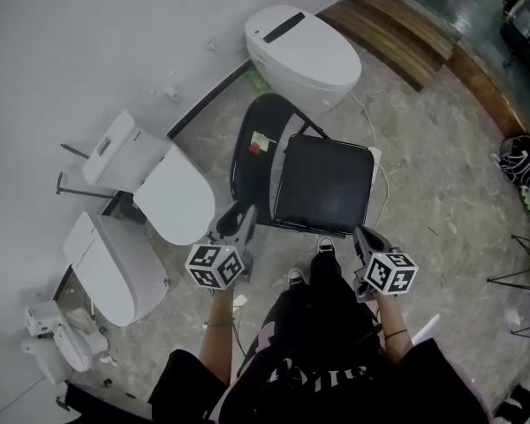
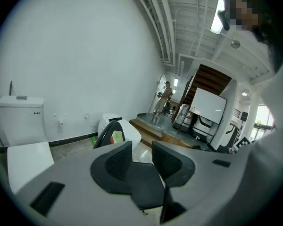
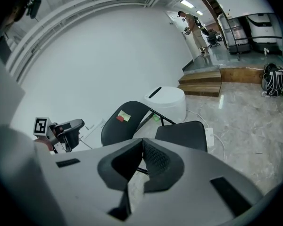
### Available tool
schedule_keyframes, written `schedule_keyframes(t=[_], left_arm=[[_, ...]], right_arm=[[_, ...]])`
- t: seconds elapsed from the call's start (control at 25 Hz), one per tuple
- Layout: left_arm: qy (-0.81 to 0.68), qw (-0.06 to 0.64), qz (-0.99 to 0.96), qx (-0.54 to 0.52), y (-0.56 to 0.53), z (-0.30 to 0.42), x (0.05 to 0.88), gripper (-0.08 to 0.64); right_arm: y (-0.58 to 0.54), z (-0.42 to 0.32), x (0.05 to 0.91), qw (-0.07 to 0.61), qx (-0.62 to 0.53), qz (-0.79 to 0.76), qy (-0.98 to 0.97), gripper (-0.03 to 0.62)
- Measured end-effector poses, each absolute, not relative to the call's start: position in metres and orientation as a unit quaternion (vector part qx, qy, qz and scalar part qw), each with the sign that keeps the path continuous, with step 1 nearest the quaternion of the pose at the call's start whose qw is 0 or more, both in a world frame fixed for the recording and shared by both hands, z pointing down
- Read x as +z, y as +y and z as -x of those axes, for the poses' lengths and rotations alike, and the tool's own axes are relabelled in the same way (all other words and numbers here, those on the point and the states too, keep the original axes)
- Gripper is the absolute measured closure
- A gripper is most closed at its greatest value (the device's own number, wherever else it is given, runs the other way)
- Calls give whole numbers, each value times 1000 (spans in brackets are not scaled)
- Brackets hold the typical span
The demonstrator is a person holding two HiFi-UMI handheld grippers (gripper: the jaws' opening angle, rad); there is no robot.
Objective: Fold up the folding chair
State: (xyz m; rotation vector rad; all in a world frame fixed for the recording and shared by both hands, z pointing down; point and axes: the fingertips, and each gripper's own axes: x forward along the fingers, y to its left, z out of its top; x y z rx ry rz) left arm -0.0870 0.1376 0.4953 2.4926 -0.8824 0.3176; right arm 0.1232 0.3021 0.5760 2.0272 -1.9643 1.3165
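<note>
Nearest the head camera, the person's dark-trousered legs (image 1: 322,294) stand between the two handheld tools. The left gripper (image 1: 238,215), marker cube behind it, has its jaws apart with nothing between them; the right gripper (image 1: 368,237) has its jaws pressed together, empty. Just beyond both stands the black metal folding chair (image 1: 322,184), unfolded on the grey marbled floor (image 1: 424,193), seat down, with a red-and-pale sticker (image 1: 259,143) on its rounded backrest. Behind the chair sits a white lidded toilet (image 1: 302,51) near the wall, and a brown wooden step (image 1: 397,29) lies farther off.
</note>
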Motion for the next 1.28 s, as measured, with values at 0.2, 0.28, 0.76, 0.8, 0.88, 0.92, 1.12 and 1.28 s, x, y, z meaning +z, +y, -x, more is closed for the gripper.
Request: schedule_keyframes(t=[0.2, 0.28, 0.76, 0.8, 0.88, 0.92, 1.12, 1.28], left_arm=[[-331, 223, -901, 168, 83, 71, 521, 431], [-327, 210, -900, 197, 59, 63, 533, 411], [-302, 186, -875, 331, -50, 36, 590, 377], [-295, 187, -872, 344, -51, 34, 597, 375], [-284, 187, -866, 366, -55, 29, 608, 374], [-282, 189, -865, 370, -58, 27, 611, 371], [-271, 193, -858, 392, -66, 25, 625, 373], [-244, 211, -864, 387, -69, 23, 640, 373]], right_arm=[[280, -149, 604, 24, 430, -635, -641, 578], [268, -158, 618, 27, 435, -625, -648, 578], [211, -198, 701, 51, 460, -574, -675, 577], [208, -202, 708, 52, 463, -575, -672, 575], [202, -207, 723, 51, 471, -574, -668, 572], [199, -210, 731, 52, 474, -574, -666, 559], [199, -230, 770, 62, 486, -588, -643, 455], [213, -254, 812, 54, 512, -606, -606, 420]])
